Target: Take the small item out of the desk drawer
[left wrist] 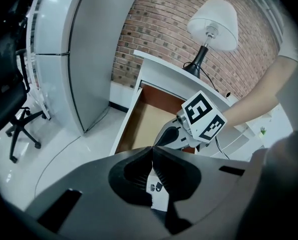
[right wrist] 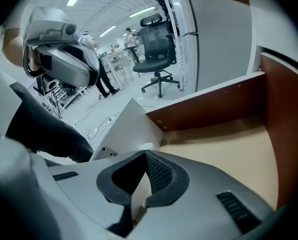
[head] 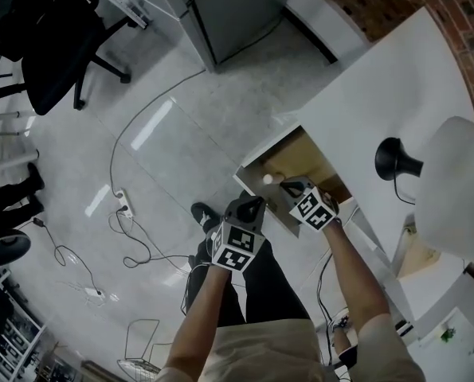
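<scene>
The small white item (head: 268,179) lies in the open drawer (head: 312,157) of the bench (head: 396,86), just inside the front panel. It looks round, so I cannot tell its long axis. The right gripper (head: 287,186) is just beside it, fingers together and empty. The left gripper (head: 258,201) has its fingers together too.

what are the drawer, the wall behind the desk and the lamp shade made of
Drawer: looks like laminated board, with a matte tan floor, red-brown side walls showing small fixings, and a white front.
Wall: brick, in rough red-brown courses with pale mortar lines.
Lamp shade: smooth matte white, either fabric or plastic; the look leaves it open.
</scene>
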`<state>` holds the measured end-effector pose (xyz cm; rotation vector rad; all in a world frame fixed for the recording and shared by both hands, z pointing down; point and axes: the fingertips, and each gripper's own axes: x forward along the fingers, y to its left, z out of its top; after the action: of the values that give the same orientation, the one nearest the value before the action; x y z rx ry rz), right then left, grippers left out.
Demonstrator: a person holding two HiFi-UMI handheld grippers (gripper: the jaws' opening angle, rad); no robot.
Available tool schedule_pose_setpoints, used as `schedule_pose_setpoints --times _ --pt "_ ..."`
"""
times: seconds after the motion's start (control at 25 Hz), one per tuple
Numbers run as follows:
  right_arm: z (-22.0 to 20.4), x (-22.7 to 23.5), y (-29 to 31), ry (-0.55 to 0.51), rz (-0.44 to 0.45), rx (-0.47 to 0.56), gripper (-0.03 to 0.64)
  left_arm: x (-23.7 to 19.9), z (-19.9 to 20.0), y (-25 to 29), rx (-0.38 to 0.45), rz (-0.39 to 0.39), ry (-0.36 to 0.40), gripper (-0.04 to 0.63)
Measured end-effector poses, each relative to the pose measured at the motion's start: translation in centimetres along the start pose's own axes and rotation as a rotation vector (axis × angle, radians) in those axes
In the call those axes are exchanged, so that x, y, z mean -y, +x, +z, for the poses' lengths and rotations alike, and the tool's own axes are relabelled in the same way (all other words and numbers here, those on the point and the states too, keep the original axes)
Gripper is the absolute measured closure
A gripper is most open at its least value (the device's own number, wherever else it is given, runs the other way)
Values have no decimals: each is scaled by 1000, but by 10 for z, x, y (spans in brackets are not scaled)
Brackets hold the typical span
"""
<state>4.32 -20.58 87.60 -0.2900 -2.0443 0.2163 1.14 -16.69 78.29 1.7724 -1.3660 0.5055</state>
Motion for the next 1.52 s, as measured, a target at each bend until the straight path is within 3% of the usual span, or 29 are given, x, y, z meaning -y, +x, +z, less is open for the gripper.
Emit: schedule_pose_setpoints --times 0.44,0.76,1.0,1.24,1.52 --pt "-13 2 29 -196 67 -109 584 -17 -7 2 2 29 -44 578" --pt "-21 15 35 -204 39 -105 536 -24 -12 8 0 25 -74 578" --pt "-26 16 42 -210 50 -128 455 -20 -10 13 -8 9 -66 578" --pt "-37 10 54 -181 119 -151 380 -22 -13 15 -11 2 -74 578" --pt "-32 14 61 -255 131 -187 377 -30 -18 14 -11 24 -104 578"
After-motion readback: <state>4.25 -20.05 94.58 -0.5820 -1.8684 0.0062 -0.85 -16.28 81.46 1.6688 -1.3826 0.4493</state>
